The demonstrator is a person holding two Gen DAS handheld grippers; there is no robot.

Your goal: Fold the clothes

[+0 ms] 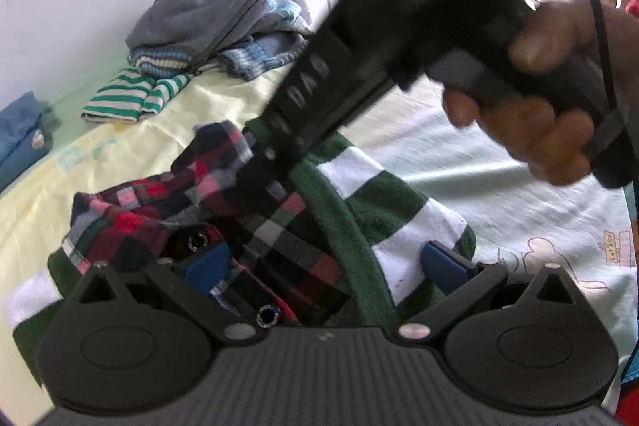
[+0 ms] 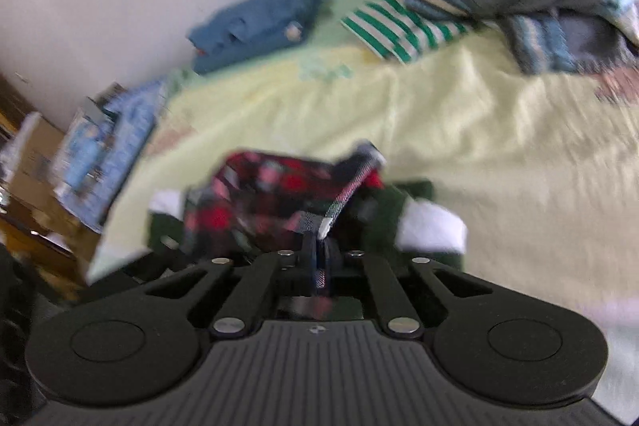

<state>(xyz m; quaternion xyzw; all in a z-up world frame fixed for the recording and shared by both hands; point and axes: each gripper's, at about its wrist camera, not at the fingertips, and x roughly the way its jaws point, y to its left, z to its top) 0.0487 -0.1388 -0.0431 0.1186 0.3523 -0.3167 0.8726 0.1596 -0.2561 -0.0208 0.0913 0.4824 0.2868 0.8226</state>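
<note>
A red, black and white plaid garment (image 1: 255, 226) with green-and-white striped parts (image 1: 383, 210) lies bunched on the bed. My left gripper (image 1: 323, 266) is open, its blue-padded fingers (image 1: 205, 266) spread over the plaid cloth. My right gripper (image 2: 319, 246) is shut on a fold of the plaid garment (image 2: 279, 194). In the left wrist view the right gripper reaches in from the upper right, held by a hand (image 1: 559, 98), its tip (image 1: 259, 154) at the cloth.
A pile of grey and blue clothes (image 1: 215, 10) and a green-striped shirt (image 1: 131, 94) lie at the far side of the yellow-green bedsheet (image 1: 499, 186). A folded blue garment (image 2: 255, 22) sits by the white wall. Boxes (image 2: 100, 146) stand beside the bed at left.
</note>
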